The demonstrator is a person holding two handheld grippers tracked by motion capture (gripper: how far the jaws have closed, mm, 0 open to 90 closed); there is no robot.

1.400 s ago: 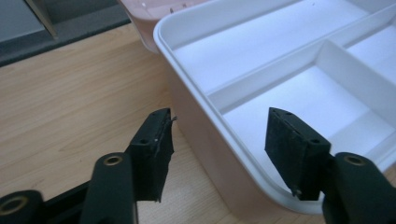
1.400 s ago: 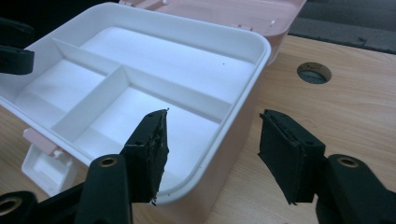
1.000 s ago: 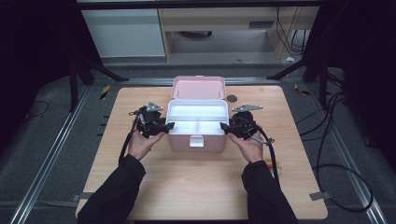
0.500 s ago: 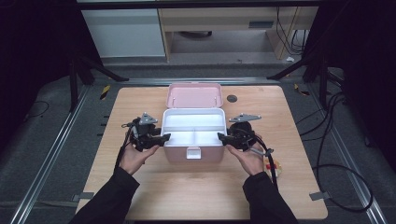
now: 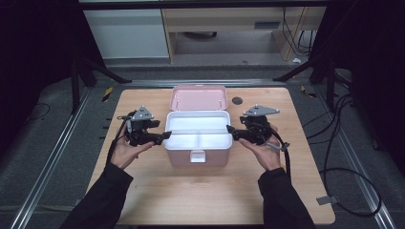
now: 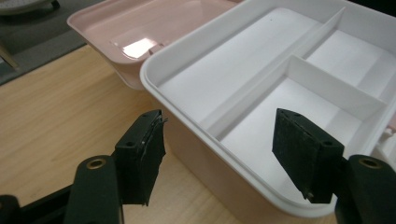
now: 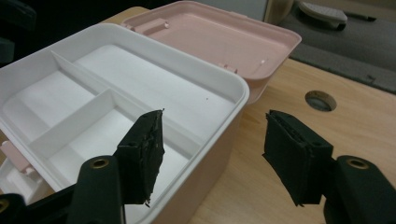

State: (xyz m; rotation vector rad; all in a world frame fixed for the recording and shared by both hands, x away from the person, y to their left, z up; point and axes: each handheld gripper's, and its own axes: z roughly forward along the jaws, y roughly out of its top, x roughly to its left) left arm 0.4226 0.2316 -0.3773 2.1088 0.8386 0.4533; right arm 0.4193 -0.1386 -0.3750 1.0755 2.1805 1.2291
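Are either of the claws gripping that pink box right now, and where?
Nothing is held. Both the left claw and right claw stand open, each straddling a side rim of the white tray.

The person wears dark long sleeves reaching to the wrists, with both hands bare. Each hand carries a black claw, the left claw and the right claw, each topped by a grey three-cornered plate and trailing a black cable. Up close, each jaw is a black arm with a brass-coloured rivet and a thick, scuffed black rubber pad.
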